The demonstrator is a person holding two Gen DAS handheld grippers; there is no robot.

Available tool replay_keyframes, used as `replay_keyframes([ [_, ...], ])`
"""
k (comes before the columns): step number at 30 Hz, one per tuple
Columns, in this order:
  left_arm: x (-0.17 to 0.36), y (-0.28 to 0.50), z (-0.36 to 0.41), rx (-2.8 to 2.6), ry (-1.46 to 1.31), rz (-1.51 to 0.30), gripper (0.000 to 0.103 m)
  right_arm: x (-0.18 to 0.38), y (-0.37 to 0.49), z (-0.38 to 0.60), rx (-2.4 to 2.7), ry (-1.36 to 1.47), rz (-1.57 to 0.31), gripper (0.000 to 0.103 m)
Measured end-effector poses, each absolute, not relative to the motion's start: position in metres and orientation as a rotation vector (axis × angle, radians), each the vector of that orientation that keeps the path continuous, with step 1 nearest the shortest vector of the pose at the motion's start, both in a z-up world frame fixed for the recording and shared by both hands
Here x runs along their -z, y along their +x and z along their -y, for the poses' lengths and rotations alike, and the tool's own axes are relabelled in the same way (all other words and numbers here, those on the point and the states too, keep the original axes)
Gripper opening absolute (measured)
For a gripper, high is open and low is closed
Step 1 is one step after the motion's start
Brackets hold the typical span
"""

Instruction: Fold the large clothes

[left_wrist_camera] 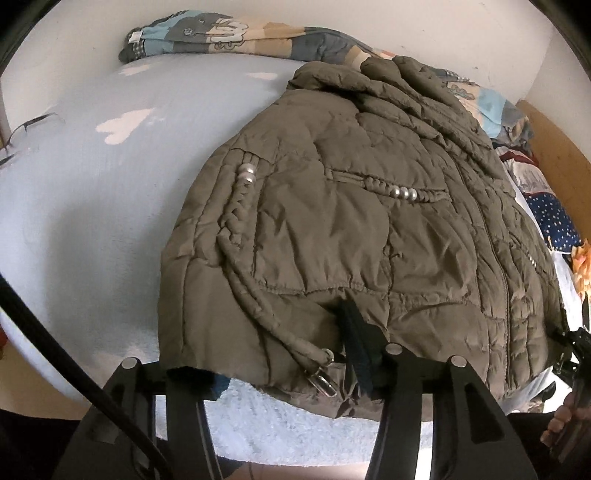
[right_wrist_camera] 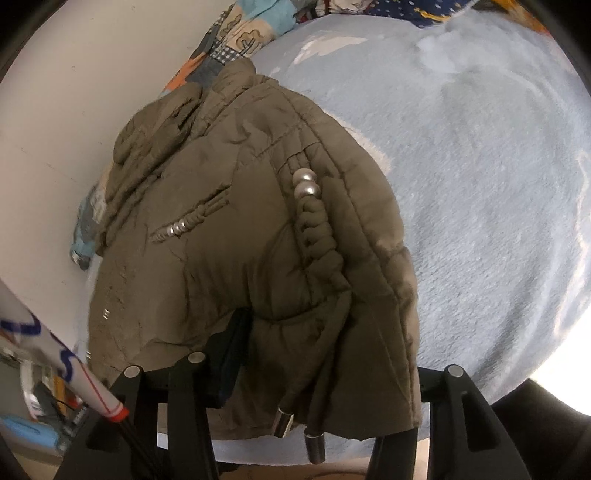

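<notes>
On the pale blue fleece bedspread [left_wrist_camera: 92, 229] lies our olive quilted puffer jacket [left_wrist_camera: 351, 229], folded, hem toward us at the bed's edge. Our left gripper [left_wrist_camera: 280, 363] stands spread wide around the hem; our right gripper [right_wrist_camera: 306, 373] likewise straddles it, whether pinching we cannot tell.

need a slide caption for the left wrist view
Left gripper at the near hem of an olive-brown quilted puffer jacket lying on a pale blue fleece blanket, patterned bedding behind.
</notes>
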State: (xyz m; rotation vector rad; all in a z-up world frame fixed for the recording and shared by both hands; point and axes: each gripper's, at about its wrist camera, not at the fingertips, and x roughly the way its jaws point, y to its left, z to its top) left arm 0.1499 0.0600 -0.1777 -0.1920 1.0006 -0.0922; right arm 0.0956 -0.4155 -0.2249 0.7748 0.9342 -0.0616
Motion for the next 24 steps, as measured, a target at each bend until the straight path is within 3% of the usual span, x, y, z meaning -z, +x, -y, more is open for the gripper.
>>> replay_keyframes([
  [9, 0.178, 0.151, -0.056, 0.077, -0.171, -0.997, 0.057, 0.234, 0.083, 0.433, 0.027, 1.011, -0.87, 0.054],
  [24, 0.178, 0.152, -0.057, 0.073, -0.163, -0.999, 0.062, 0.206, 0.065, 0.447, 0.274, 0.868, -0.818, 0.053],
])
